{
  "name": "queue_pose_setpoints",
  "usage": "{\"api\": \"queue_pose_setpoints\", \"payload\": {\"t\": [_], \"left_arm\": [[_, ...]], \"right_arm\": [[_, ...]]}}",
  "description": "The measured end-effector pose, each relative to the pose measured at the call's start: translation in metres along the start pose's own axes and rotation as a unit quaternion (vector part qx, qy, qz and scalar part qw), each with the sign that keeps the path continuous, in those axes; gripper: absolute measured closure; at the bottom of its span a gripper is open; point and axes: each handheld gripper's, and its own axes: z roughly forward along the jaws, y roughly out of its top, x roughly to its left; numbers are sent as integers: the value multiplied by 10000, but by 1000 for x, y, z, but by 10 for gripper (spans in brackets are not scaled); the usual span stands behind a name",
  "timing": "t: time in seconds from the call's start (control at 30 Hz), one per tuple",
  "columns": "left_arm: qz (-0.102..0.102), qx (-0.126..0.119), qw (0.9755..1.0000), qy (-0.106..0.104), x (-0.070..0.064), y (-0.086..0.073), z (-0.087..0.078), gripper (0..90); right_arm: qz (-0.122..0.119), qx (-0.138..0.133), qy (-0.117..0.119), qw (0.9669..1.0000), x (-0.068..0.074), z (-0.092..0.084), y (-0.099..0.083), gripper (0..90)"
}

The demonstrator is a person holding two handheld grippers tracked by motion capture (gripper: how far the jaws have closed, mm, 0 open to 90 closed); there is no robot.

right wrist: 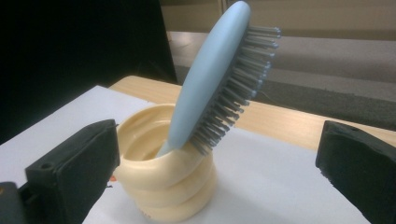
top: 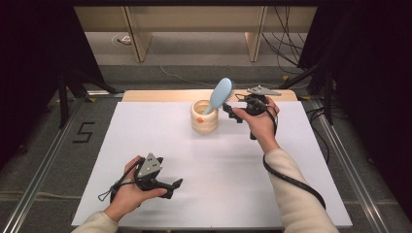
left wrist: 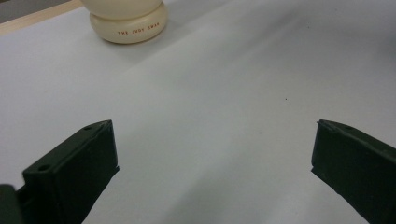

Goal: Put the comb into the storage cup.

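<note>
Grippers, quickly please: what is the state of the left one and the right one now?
Left gripper: open, holding nothing, low over the white table sheet.
Right gripper: open, empty, beside the light blue plastic hairbrush standing in the cream ribbed ceramic holder.

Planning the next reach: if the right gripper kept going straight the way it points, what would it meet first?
Probably the blue hairbrush leaning from the cream holder; the right gripper, jaws open, frames both, though depth is unclear.
</note>
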Motion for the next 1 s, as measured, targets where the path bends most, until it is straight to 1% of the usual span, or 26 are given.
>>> {"api": "queue_pose_setpoints", "payload": {"t": [0.2, 0.47, 0.77, 1.0], "left_arm": [[-2, 1, 10000, 6, 0, 0, 0, 0], [-6, 0, 10000, 11, 0, 0, 0, 0], [-8, 1, 10000, 24, 0, 0, 0, 0], [-4, 0, 10000, 35, 0, 0, 0, 0]], "right_arm": [[-81, 42, 27, 10000, 0, -8, -5, 6], [-181, 75, 61, 9998, -1, -23, -14, 6], [-269, 76, 105, 9996, -1, -41, -26, 7], [-294, 80, 131, 9995, -2, -53, -36, 7]]}}
